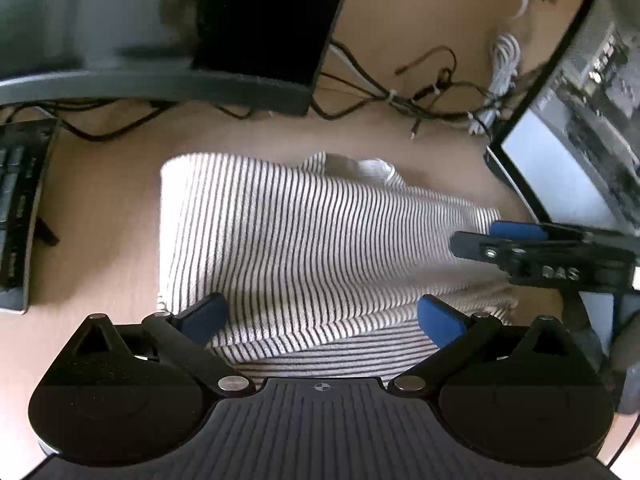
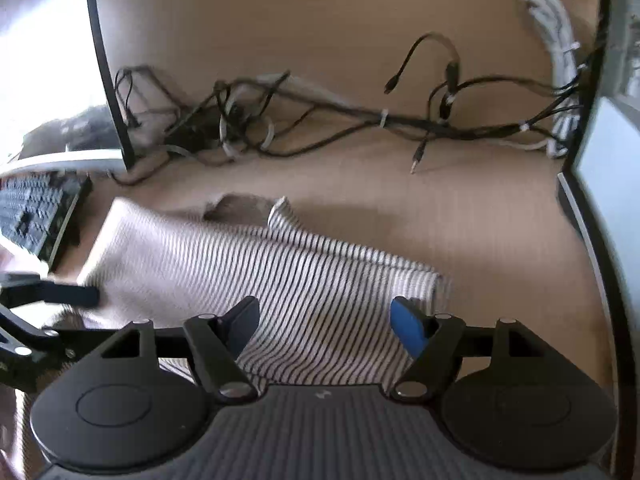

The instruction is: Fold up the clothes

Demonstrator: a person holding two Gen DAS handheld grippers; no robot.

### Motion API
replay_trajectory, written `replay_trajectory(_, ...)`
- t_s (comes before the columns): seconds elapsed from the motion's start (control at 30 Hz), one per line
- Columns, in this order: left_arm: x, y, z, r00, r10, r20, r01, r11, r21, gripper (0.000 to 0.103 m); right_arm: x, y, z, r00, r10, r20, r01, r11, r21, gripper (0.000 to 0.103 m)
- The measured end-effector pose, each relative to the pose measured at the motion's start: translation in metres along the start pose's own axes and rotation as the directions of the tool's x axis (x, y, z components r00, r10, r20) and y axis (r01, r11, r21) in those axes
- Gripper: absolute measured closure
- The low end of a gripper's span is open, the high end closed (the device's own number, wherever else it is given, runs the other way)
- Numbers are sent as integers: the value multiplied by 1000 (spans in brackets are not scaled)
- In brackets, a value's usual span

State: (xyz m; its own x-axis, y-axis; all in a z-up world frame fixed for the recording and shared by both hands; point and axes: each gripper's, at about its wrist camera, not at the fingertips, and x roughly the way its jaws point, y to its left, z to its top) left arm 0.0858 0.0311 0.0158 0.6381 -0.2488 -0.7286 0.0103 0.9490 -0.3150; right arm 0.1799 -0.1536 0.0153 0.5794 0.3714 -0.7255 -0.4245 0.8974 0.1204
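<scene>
1. Pale wooden desk top (image 1: 100, 208) fills the scene, with a tangle of thin black cables (image 2: 304, 128) lying well beyond both claws, a black keyboard (image 2: 36, 212) off to the left and a dark-framed monitor (image 1: 568, 152) off to the right.
2. Folded white knit garment with thin dark stripes (image 1: 312, 240) lies flat on the desk, directly ahead of and beneath both claws.
3. Left gripper (image 1: 320, 316) is released: its blue-padded fingers (image 1: 440, 320) stand wide apart over the near edge of the cloth, one on each side of a striped fold, pressing on nothing.
4. Right gripper (image 2: 324, 328) is also released, jaws spread, with the garment's right end between and below them; whether a pad brushes the cloth is hard to judge, as the frame is blurred.
5. Each claw shows in the other's view, to its outer side, near the garment's edge.
</scene>
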Motion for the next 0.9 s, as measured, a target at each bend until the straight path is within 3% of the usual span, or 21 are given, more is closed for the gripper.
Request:
replay_trajectory(0.07, -6, -1, -3, 1000, 19, 16, -19, 1000, -4, 0, -13, 1, -2, 999, 19, 26, -19, 1000, -7, 7)
replay_trajectory(0.13, -3, 4, -7, 999, 46, -4, -46, 998, -29, 0, -16, 0, -7, 999, 34, 12, -34, 999, 7, 7)
replay_trajectory(0.27, 1, 5, -14, 999, 50, -1, -50, 999, -9, 0, 6, -5, -20, 993, -10, -118, 13, 1000, 29, 10)
replay_trajectory(0.33, 1, 5, -15, 999, 48, -2, -48, 999, -12, 0, -1, -3, -6, 997, 3, -83, 1, 999, 40, 11)
replay_trajectory(0.5, 1, 4, -16, 999, 53, -4, -53, 999, -9, 0, -12, 19, 39, 996, 32, 84, -23, 995, -101, 12)
replay_trajectory(0.57, 1, 4, -17, 999, 55, -2, -55, 998, -5, 0, 3, 26, 51, 995, 48, 92, -35, 990, -136, 28)
replay_trajectory(0.6, 1, 4, -17, 998, 55, -2, -55, 998, -3, 0, 15, 29, 56, 995, 55, 78, -44, 989, -138, 42)
replay_trajectory(0.63, 2, 3, -17, 998, 55, -1, -55, 998, -1, 0, 28, 31, 59, 997, 54, 58, -45, 989, -138, 46)
replay_trajectory(0.8, 2, 2, -19, 998, 58, 3, -58, 998, 8, 0, 83, 23, 58, 1000, 3, -26, -5, 996, -93, 47)
replay_trajectory(0.9, 3, 1, -20, 998, 59, 6, -59, 998, 14, 0, 95, 20, 54, 999, 22, -38, -25, 996, -82, 50)
